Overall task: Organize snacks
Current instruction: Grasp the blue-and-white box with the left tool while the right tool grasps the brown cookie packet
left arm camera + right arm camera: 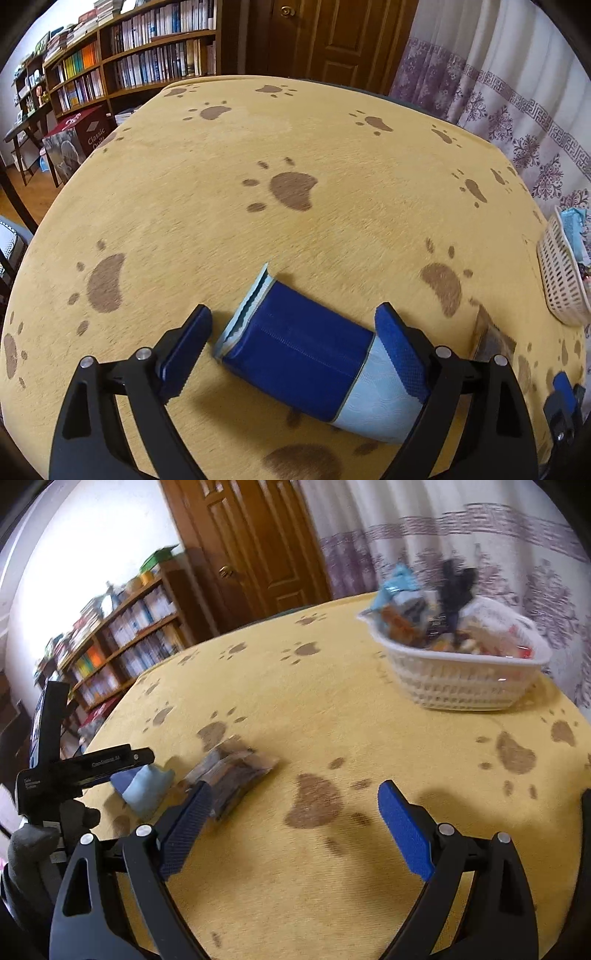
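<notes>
Both your grippers stand spread. Your left gripper (291, 343) straddles the blue packet (295, 363) without pinching; your right gripper (295, 827) holds nothing, near the clear snack bag (231, 775).

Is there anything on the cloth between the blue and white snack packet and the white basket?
Only the clear packet of brown snacks lies beside the blue and white snack packet; beyond it, bare cloth reaches the white basket.

Matt fuzzy tablecloth (332, 155), perforated plastic basket (461, 686), seemingly glossy packet (295, 354)
</notes>
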Available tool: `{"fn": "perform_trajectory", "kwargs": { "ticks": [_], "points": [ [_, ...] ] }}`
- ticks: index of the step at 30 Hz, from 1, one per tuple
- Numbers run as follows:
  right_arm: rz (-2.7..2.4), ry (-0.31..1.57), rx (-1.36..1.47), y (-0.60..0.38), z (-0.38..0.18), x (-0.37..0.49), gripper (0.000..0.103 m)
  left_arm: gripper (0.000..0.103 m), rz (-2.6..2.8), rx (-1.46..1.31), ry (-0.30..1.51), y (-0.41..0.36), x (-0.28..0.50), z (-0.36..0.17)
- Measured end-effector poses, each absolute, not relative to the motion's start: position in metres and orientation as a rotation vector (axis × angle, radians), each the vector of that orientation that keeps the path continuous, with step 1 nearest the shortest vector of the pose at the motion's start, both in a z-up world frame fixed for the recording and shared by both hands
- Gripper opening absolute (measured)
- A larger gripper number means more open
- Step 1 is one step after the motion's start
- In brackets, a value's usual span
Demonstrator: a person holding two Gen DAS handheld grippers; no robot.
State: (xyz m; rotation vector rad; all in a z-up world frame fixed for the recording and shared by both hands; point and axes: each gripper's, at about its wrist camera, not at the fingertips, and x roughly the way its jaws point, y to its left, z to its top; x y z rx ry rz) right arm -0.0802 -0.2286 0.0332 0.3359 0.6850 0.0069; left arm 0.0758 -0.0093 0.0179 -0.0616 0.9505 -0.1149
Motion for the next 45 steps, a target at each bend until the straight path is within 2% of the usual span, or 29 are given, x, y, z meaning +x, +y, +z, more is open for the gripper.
{"fn": "perform_trajectory", "kwargs": {
  "ticks": [8,23,25,31,34,45],
  "points": [
    [0.168,0.839,0.446,-0.201,0.024,-0.047,0.092,0.089,-0.161,-0.112,0.927,0.01,0.057,0.02],
    [0.098,0.873,0.213,-0.154,0.022,0.016,0.092,0.089,-0.149,-0.258,0.893,0.057,0.042,0.023],
    [0.089,0.877,0.162,-0.149,0.02,0.018,0.089,0.089,-0.15,-0.27,0.893,0.06,0.041,0.023],
    [0.055,0.871,0.034,-0.146,0.016,0.01,0.067,0.089,-0.158,-0.279,0.891,0.059,0.038,0.024],
    [0.055,0.871,0.022,-0.147,0.016,0.007,0.061,0.089,-0.154,-0.28,0.893,0.059,0.038,0.024],
    [0.204,0.88,-0.037,-0.113,0.018,-0.011,0.059,0.089,-0.146,-0.273,0.893,0.058,0.039,0.022]
  ]
}}
